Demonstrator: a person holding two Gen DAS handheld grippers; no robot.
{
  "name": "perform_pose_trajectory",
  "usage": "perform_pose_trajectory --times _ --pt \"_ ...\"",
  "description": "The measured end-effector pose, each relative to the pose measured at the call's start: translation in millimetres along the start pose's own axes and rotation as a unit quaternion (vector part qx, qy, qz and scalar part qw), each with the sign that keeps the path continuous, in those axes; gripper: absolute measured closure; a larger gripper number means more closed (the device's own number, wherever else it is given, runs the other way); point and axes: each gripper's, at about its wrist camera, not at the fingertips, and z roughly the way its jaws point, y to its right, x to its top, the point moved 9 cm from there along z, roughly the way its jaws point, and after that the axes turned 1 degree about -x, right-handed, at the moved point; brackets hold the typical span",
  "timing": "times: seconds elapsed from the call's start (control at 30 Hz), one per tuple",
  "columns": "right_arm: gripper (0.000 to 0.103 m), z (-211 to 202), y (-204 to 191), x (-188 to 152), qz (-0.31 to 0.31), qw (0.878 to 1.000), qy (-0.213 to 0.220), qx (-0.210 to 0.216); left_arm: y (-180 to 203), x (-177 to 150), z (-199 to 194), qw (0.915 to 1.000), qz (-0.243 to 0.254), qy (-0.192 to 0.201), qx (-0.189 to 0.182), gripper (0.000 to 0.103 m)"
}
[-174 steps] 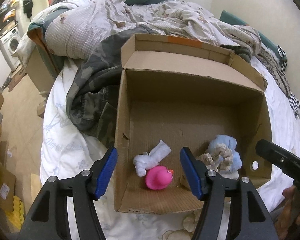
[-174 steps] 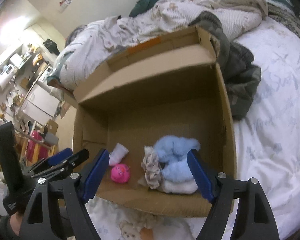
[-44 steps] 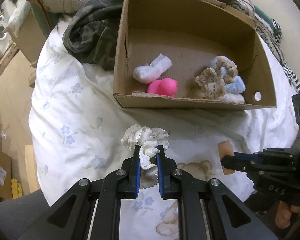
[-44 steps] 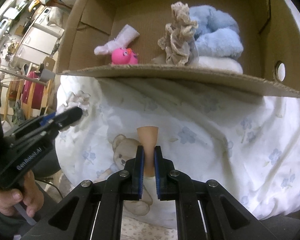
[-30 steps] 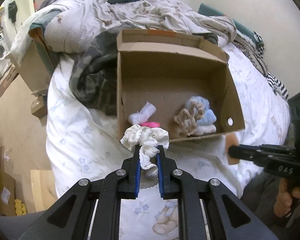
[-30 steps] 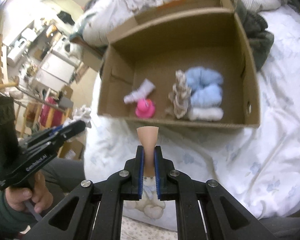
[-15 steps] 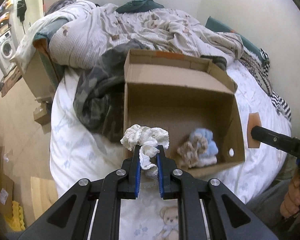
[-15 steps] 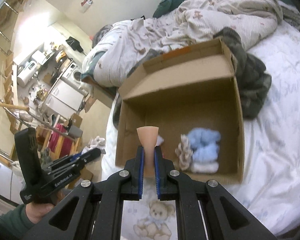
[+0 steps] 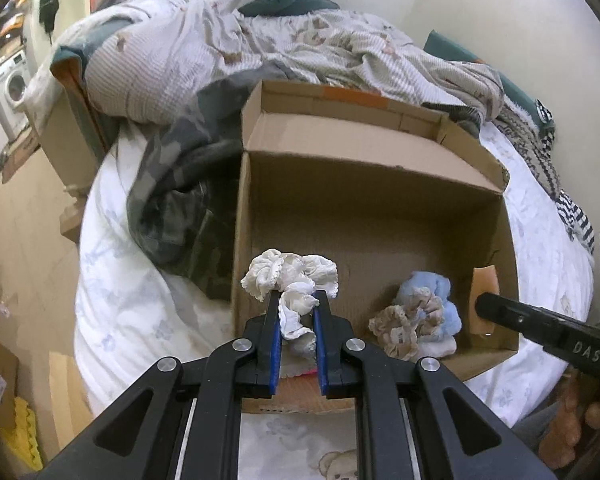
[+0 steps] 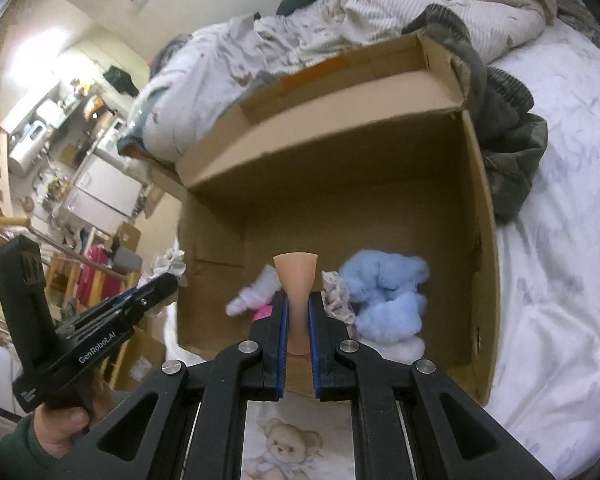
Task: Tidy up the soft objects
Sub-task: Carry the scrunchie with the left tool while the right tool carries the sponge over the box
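White scrunchie (image 9: 290,276), peach sponge (image 10: 296,280), light-blue plush (image 10: 384,292), brown box (image 9: 380,208).

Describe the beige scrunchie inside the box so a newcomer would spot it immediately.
Find the open cardboard box on the bed. In its near right corner is a pile of fluffy blue cloth; the beige scrunchie leans on its front. It is the only lace-edged tan ring there.

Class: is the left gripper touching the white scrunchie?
Touching. The left wrist view shows the left gripper shut on the white scrunchie, both blue pads pressing its fabric.
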Motion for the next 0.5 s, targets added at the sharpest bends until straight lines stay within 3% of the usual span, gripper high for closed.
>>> perform_pose_trajectory --times 0.23,0.5 --pt "0.092 17.0 7.5 -2.8 0.008 1.0 -0.013 -0.008 11.3 3.2 3.2 0.9997 0.021 0.01 -0.002 0.09" --pt "0.091 23.5 6.7 -0.1 0.01 1.0 -0.017 -0.01 13.4 -3.5 15.7 0.9997 0.021 -0.013 -0.006 0.09"
